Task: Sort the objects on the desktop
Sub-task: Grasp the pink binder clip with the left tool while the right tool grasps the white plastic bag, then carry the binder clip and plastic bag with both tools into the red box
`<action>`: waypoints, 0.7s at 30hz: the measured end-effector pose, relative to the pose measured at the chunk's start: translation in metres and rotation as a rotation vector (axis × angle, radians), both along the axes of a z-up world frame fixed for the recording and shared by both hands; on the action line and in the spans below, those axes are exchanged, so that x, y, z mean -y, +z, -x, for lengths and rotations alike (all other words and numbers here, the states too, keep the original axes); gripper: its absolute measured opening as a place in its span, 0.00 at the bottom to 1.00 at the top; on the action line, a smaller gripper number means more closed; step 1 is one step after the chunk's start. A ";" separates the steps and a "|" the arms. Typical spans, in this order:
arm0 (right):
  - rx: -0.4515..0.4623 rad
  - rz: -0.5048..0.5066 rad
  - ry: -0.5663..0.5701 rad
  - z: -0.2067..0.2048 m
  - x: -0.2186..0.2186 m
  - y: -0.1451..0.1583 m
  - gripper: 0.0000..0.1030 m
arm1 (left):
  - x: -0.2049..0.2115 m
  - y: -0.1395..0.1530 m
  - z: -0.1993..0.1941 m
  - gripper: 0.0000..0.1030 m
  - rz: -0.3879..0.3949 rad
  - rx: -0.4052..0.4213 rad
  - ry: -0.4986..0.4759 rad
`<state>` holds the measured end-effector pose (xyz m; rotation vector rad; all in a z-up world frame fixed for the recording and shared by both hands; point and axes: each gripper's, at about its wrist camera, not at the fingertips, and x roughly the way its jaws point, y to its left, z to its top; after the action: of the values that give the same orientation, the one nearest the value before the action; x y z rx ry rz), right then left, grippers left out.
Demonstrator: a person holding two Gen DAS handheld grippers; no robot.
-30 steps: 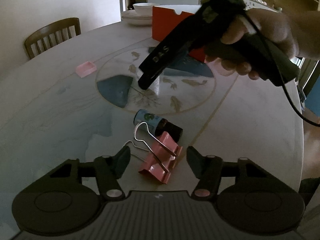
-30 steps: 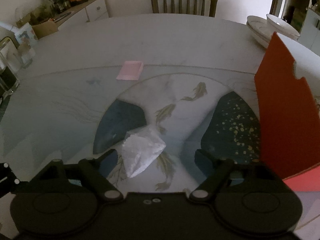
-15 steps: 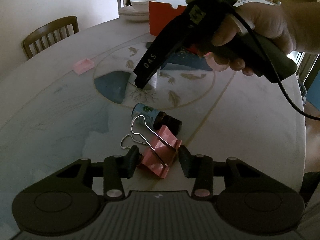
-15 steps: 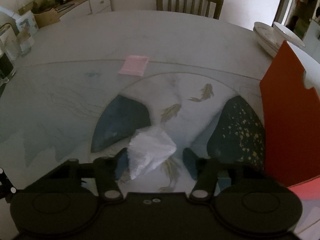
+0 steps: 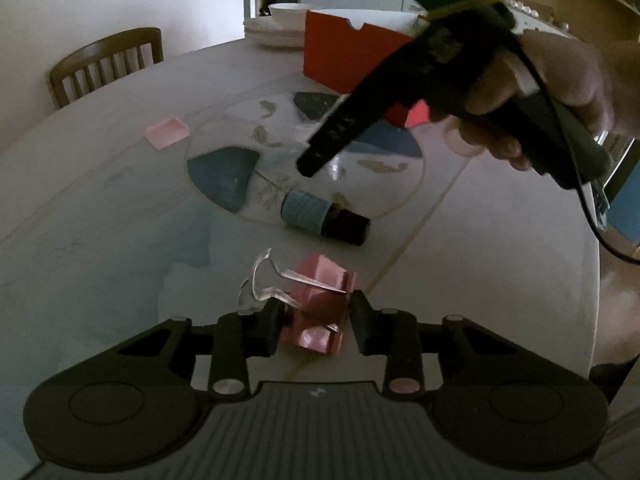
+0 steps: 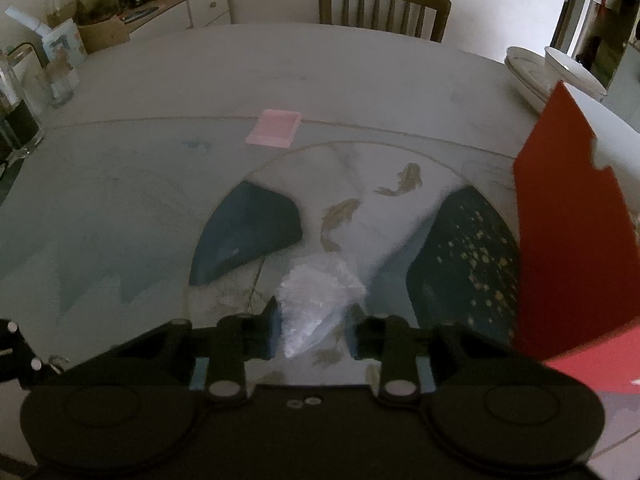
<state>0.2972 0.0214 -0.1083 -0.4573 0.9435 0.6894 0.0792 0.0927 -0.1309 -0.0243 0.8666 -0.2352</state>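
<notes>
Two grippers at work on the table (image 5: 500, 264). Left gripper (image 5: 314, 322): fingers closing narrow on a pink metal binder clip (image 5: 320, 312), wire handles pointing left. Right gripper (image 6: 312, 328): fingers closing on crumpled white plastic (image 6: 316, 300) lying between them. Red box (image 6: 572, 248) stands right, nearer that hand.

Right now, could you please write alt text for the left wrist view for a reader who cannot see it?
The left gripper is closing on a pink binder clip on a round table. Beyond lie a small bottle and a pink eraser; the right gripper points down.
</notes>
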 end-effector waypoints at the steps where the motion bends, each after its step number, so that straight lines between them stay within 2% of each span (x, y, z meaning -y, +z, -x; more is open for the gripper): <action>1: -0.001 -0.005 0.002 0.002 0.003 0.002 0.28 | 0.000 0.001 0.000 0.31 0.006 0.000 0.004; 21: -0.023 -0.029 0.018 0.034 0.082 0.030 0.24 | 0.016 0.015 -0.004 0.28 0.050 0.009 0.050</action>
<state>0.2634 -0.0603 -0.0781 -0.4333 0.9502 0.7252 0.0831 0.0763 -0.1158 -0.0913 0.8496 -0.2104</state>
